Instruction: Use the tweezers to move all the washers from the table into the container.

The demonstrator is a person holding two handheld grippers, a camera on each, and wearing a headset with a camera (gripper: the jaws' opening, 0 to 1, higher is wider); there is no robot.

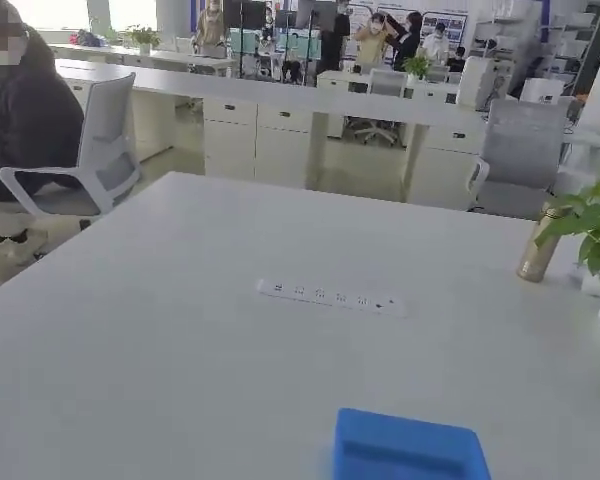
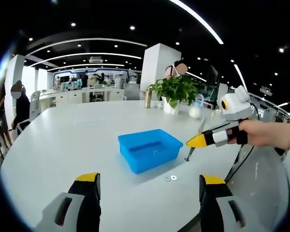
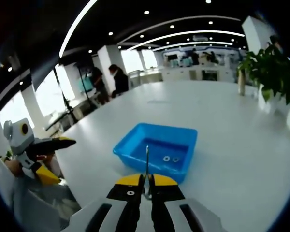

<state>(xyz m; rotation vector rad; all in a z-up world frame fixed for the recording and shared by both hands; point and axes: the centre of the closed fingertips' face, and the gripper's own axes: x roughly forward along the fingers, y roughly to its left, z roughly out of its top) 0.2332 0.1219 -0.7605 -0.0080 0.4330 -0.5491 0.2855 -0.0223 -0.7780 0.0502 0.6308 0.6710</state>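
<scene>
White office table [image 2: 63, 140]: two washers [image 2: 170, 178] lie near container [image 2: 145, 163], others inside. Noted: right hand-held gripper [image 3: 146, 182] clamps tweezers [image 3: 146, 162]; left hand-held gripper [image 2: 147, 193] gapes empty. Washers judged light, thin, slippery: pinch across rim.

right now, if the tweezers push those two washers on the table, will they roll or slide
The washers lie flat, so they'd probably slide rather than roll. They look tiny beside the blue container, so are likely light and easily flicked away. The glossy table probably gives little grip.
</scene>
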